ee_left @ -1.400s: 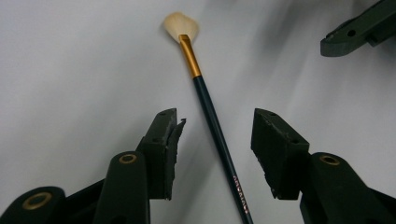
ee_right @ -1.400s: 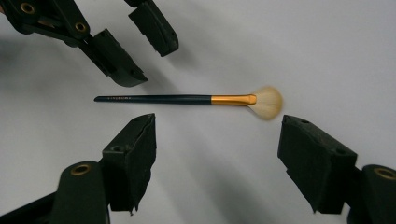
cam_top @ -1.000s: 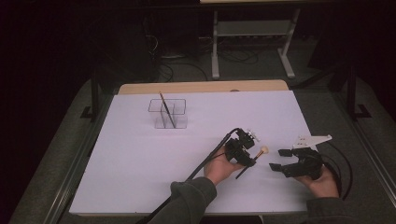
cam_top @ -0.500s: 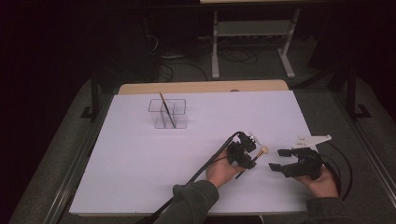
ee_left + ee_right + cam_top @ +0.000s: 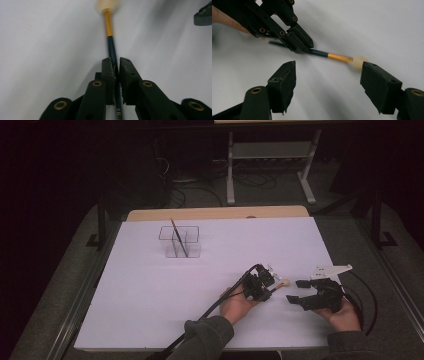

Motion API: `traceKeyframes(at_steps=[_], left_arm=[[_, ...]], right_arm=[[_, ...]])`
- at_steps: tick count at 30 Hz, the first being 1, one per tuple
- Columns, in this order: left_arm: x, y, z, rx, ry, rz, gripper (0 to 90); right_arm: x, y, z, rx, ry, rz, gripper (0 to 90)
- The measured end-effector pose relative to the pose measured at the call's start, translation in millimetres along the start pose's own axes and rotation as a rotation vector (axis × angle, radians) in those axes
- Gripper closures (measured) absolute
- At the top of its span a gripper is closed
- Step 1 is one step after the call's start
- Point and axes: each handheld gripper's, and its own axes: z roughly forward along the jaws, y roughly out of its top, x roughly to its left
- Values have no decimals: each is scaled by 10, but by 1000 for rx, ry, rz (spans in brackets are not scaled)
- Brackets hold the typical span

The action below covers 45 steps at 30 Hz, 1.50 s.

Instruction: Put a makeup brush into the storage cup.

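A slim brush [image 5: 111, 45] with a dark handle, gold ferrule and cream tip lies low over the white table [image 5: 150, 290]. My left gripper [image 5: 117, 66] is shut on its handle; its jaws have just been closing with the handle between them. In the high view the left gripper [image 5: 262, 285] sits at the front right, and the brush [image 5: 284, 282] tip points right. My right gripper [image 5: 296, 292] stands open just right of that tip. In the right gripper view, my right gripper [image 5: 328, 75] has nothing between its fingers, with the brush [image 5: 337, 57] and left gripper [image 5: 299, 42] beyond.
A clear divided holder [image 5: 180, 241] stands at the back left of the table, with another thin brush [image 5: 177, 237] leaning in it. A wooden edge [image 5: 215, 213] runs along the far side. A metal stand [image 5: 270, 150] is on the dark floor behind.
The left gripper has shifted slightly toward the near edge and its jaws have come together on the brush handle. The right gripper has kept still.
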Motion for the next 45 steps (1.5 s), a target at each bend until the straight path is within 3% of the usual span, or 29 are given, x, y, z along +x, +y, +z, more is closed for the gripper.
traceKeyframes(at_steps=[10,22,34,39,40,45], left_arm=[[22,-2,-15,6,0,-4,837],[170,-122,-122,-11,-18,-52,837],[324,-387,-413,-61,-36,-103,837],[392,-531,-557,-81,-42,-115,837],[414,-556,-597,-69,-43,-100,837],[473,-690,-755,-86,-47,-103,837]], right_arm=[[2,-8,30,8,4,6,280],[26,10,61,4,17,7,280],[128,90,96,-3,44,13,279],[201,167,144,-13,69,-5,273],[216,183,154,-9,71,-6,269],[312,295,203,5,89,-23,262]])
